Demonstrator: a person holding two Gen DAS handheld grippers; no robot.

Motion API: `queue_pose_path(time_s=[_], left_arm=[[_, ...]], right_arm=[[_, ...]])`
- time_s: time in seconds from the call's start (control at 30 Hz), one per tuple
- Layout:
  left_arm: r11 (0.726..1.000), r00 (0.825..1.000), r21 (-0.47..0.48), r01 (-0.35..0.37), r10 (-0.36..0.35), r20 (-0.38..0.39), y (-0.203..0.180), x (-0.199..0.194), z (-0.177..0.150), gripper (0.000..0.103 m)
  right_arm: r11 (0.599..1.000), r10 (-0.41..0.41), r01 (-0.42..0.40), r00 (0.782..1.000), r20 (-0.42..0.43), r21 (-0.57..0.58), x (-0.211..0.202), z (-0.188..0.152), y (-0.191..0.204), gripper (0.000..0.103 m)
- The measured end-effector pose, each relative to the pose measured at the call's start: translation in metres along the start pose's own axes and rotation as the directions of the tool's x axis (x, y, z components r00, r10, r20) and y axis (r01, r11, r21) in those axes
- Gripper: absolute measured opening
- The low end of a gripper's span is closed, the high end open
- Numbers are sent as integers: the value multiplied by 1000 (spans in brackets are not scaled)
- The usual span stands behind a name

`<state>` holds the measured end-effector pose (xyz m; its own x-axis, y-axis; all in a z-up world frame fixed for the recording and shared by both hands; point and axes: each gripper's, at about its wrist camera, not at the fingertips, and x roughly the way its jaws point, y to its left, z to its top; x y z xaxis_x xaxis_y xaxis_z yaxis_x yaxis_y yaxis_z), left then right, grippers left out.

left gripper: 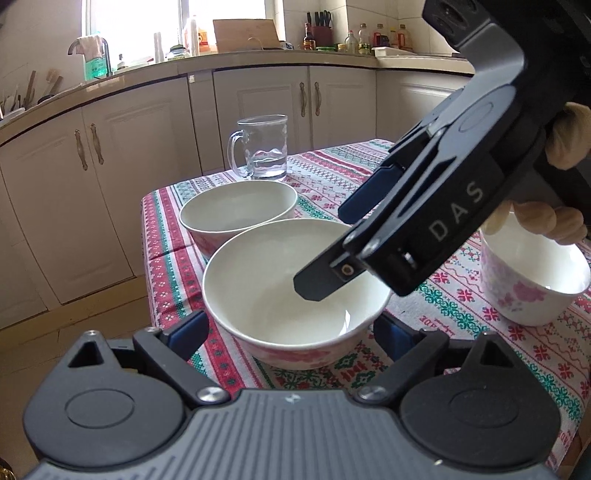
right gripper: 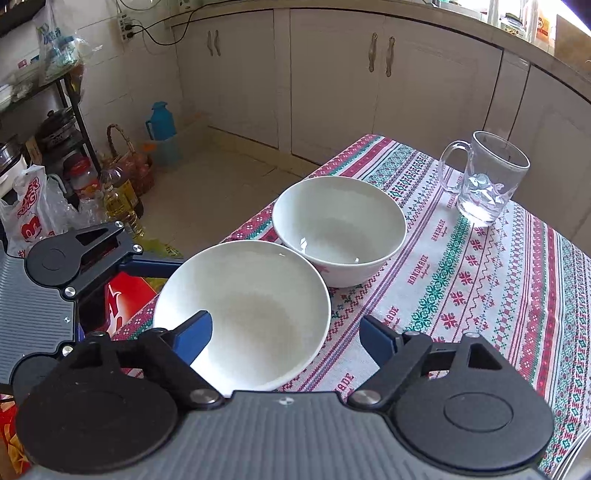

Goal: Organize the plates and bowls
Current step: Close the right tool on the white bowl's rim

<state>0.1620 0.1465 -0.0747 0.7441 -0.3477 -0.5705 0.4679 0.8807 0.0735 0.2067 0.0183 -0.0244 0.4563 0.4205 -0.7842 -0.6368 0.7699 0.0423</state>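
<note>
Item one: near bowl (left gripper: pixel 295 295), white, on the patterned worktop (left gripper: pixel 461 295), sitting between the fingers of my left claw (left gripper: pixel 291 328), which stands wide without pressing it. My right claw (right gripper: pixel 286 338) straddles its rim, also wide, one finger inside. Item two: second bowl (right gripper: pixel 340 230), just beyond, touching. Item three: glass mug (right gripper: pixel 487 177), farther off.

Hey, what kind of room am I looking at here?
Most likely a home kitchen: cabinets under a counter, a knife block with sauce bottles, and bowls on a patterned tablecloth.
</note>
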Motion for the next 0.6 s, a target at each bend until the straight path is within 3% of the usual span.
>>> queue_pose_path(time_s=[0.3, 0.6], left_arm=[[1000, 1000, 2, 21, -21, 11, 2, 0, -1, 93], [999, 1000, 36, 13, -14, 24, -1, -4, -1, 93]], right_arm=[[1000, 28, -28, 1000, -12, -2, 8, 4, 1, 75], [999, 46, -46, 999, -13, 3, 9, 5, 1, 74]])
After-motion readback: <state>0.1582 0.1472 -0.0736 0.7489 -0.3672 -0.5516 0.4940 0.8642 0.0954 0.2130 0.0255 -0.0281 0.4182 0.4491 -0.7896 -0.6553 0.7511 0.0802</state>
